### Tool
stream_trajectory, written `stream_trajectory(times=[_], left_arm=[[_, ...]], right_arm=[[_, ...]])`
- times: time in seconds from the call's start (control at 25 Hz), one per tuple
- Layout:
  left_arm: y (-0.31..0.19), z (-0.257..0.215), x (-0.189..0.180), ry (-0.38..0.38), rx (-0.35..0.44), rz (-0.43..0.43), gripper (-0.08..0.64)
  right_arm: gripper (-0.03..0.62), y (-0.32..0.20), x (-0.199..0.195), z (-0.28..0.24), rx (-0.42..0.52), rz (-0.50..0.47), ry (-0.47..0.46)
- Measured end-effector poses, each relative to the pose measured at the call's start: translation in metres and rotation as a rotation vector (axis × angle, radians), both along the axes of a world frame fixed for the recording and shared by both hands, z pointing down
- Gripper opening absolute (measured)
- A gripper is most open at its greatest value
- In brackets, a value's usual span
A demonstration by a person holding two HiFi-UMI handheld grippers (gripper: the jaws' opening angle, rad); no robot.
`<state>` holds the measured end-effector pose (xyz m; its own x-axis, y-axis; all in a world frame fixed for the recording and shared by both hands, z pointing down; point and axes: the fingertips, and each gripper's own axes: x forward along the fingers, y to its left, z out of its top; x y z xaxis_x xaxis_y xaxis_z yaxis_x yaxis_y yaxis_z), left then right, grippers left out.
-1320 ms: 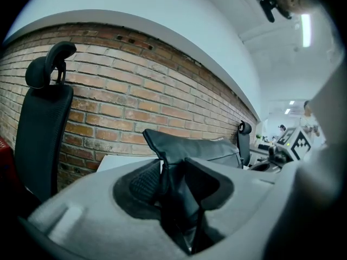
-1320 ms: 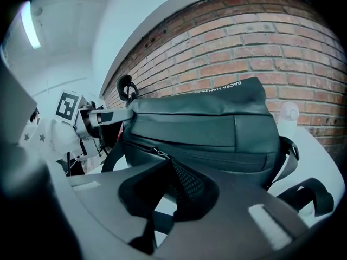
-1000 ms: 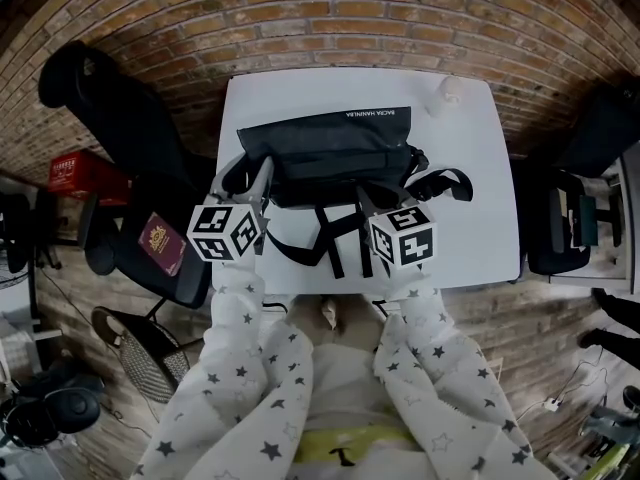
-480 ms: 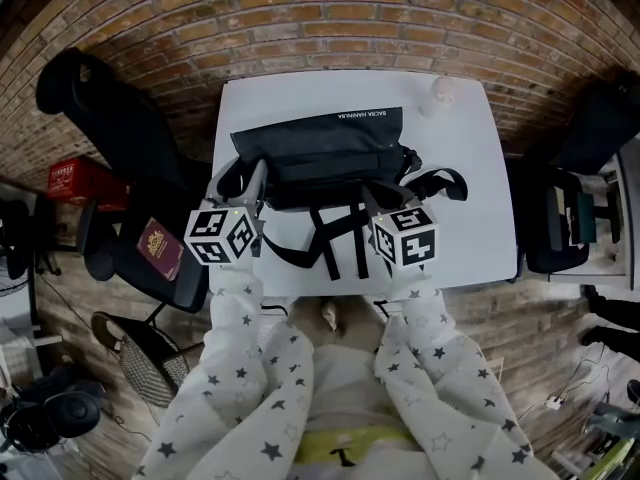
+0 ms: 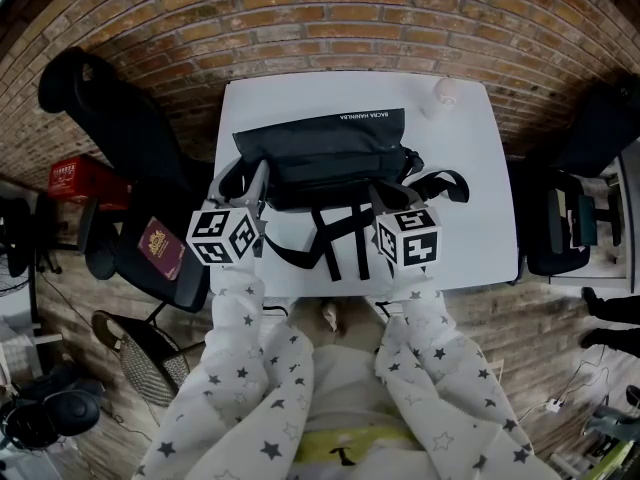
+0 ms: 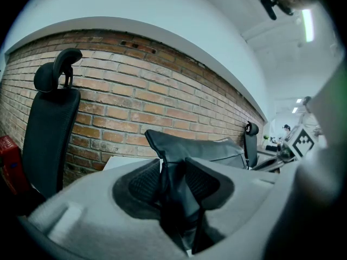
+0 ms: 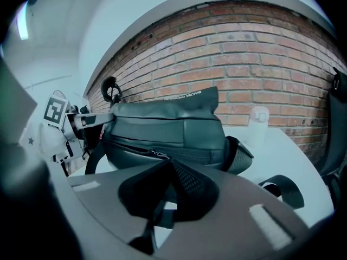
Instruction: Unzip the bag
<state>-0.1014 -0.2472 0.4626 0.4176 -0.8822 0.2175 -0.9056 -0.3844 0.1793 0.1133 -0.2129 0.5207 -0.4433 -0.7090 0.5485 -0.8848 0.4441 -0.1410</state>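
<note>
Left fingers (image 6: pixel 140 184) clamp bag (image 5: pixel 320 148) corner; right fingers (image 7: pixel 190 183) seemingly pinch zipper (image 7: pixel 142 151); chair (image 5: pixel 110 118) flanks table (image 5: pixel 470 188).

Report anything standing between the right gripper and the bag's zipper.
Nothing visible does: the right gripper sits shut right at the zipper on the bag front, apparently pinching it.

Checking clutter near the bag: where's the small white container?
Head view: the white container stands at the far right corner of the table, just beyond the right end of the bag, near the brick wall.
</note>
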Motion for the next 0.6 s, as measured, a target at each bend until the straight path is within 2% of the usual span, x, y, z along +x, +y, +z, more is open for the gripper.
stream_trajectory(times=[0.6], left_arm=[[-0.001, 0.001, -0.005, 0.005, 0.004, -0.020, 0.144]], right_arm=[[0.017, -0.005, 0.040, -0.002, 0.010, 0.119, 0.008]])
